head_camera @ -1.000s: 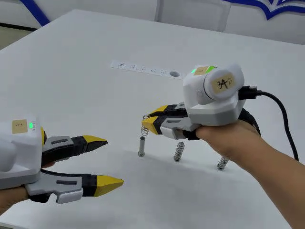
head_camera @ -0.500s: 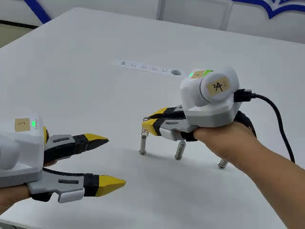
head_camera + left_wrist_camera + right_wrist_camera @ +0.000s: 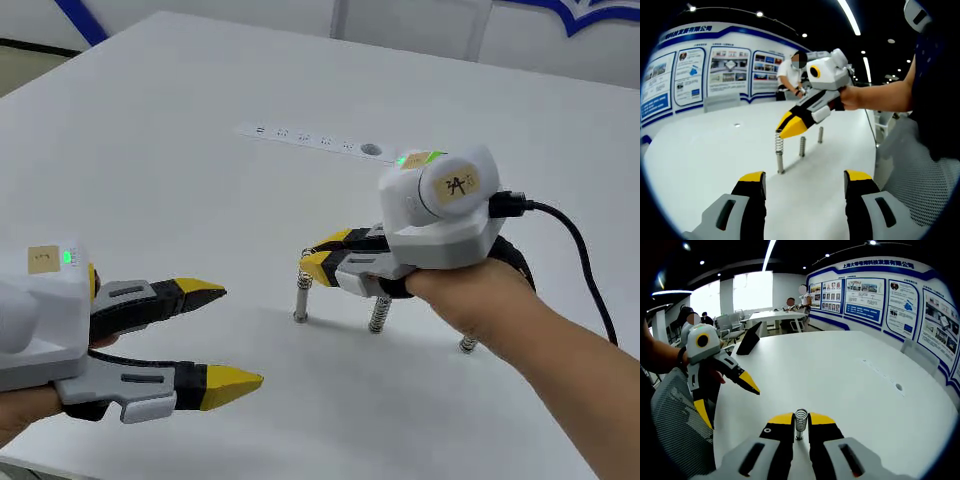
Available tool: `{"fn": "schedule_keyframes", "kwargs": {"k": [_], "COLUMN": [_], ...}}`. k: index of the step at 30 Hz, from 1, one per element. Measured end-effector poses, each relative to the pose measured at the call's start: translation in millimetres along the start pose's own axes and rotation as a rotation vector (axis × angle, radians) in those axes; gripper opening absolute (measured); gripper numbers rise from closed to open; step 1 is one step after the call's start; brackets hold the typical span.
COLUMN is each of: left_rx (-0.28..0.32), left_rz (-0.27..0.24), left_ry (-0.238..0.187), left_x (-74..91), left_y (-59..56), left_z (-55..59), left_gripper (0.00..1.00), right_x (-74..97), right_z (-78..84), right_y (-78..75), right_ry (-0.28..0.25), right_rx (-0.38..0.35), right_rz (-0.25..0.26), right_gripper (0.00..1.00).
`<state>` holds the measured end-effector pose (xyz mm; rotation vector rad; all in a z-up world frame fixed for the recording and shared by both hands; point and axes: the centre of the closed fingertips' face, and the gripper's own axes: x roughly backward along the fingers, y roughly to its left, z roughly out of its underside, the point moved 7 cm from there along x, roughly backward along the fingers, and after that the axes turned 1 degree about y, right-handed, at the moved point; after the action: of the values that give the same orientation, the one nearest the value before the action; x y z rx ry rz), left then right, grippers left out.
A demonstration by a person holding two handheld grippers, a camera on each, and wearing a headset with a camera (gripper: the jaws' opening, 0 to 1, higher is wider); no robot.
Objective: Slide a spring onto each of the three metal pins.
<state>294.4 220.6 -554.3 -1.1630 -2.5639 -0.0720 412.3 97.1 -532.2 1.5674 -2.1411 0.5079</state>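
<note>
Three metal pins stand on the white table (image 3: 180, 180). Springs sit on the middle pin (image 3: 378, 314) and on the right pin (image 3: 467, 343). My right gripper (image 3: 314, 259) is shut on a third spring (image 3: 303, 282), which it holds upright over the top of the left pin (image 3: 299, 305). Between the shut yellow tips in the right gripper view (image 3: 800, 421), the spring (image 3: 800, 419) stands on end. My left gripper (image 3: 233, 335) is open and holds nothing, low at the left and well short of the pins. The left gripper view has its jaws (image 3: 805, 176) apart before the spring (image 3: 779, 144) and pin (image 3: 780, 162).
A white power strip (image 3: 310, 142) lies farther back on the table. A black cable (image 3: 578, 250) trails from the right gripper. The table's near edge runs just below the left gripper. Chairs and people stand far off in the room.
The right gripper has come down with the spring, from just above the left pin onto its top. The left gripper has stayed open and almost still.
</note>
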Motion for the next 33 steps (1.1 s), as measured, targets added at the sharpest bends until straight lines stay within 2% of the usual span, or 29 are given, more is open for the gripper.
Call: {"fn": "schedule_keyframes", "kwargs": {"k": [12,33], "left_rx": [0.004,0.003], "left_rz": [0.002,0.013], "left_ry": [0.001,0.014], "left_x": [-1.5,-4.8], "left_y": [0.2,0.5], "left_z": [1.7,1.6], "left_gripper": [0.65,0.64], "right_x": [-8.0,-20.7], "right_z": [10.9,29.9], "right_y": [-0.2,2.5], "right_ry": [0.022,0.099], "right_rx": [-0.005,0.007], "right_rz": [0.002,-0.010], "right_gripper": [0.11,0.11]}}
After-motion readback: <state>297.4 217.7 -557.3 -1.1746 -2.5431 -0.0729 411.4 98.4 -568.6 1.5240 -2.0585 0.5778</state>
